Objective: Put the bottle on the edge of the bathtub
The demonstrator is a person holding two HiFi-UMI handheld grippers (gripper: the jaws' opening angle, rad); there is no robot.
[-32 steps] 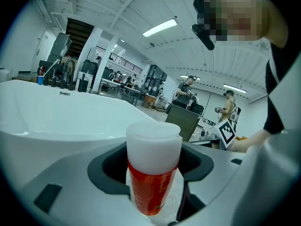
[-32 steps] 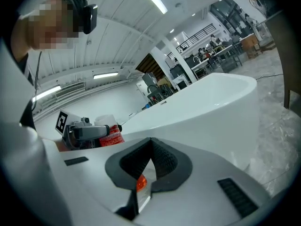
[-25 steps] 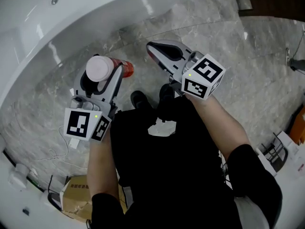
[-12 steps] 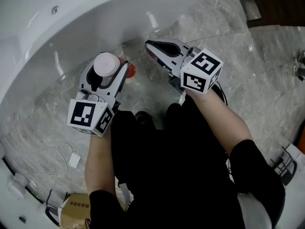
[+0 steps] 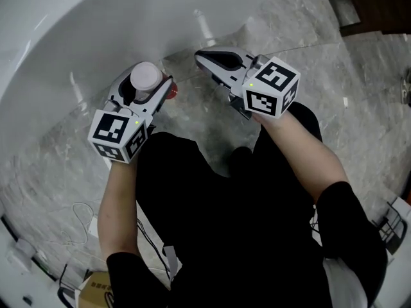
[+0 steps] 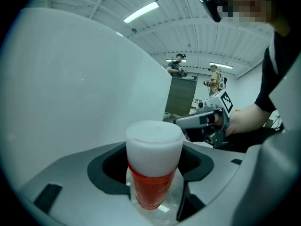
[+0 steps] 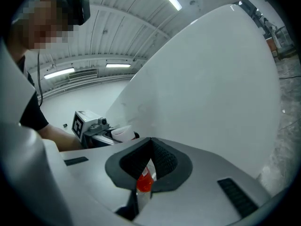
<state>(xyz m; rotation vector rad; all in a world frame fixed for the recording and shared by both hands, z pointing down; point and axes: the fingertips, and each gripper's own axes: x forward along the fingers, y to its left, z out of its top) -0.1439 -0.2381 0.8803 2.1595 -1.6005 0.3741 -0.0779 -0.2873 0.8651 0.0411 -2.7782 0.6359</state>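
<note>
The left gripper (image 5: 150, 85) has its jaws closed on the bottle (image 6: 153, 167), gripping the red body below the white cap (image 5: 146, 77). The bottle's long axis runs close to upright, cap pointing up and base down, in the air over the grey marble floor (image 5: 359, 95), just beside the white outer wall of the bathtub (image 5: 77, 37). The right gripper (image 5: 204, 58) hovers near it with jaws pressed together.
</note>
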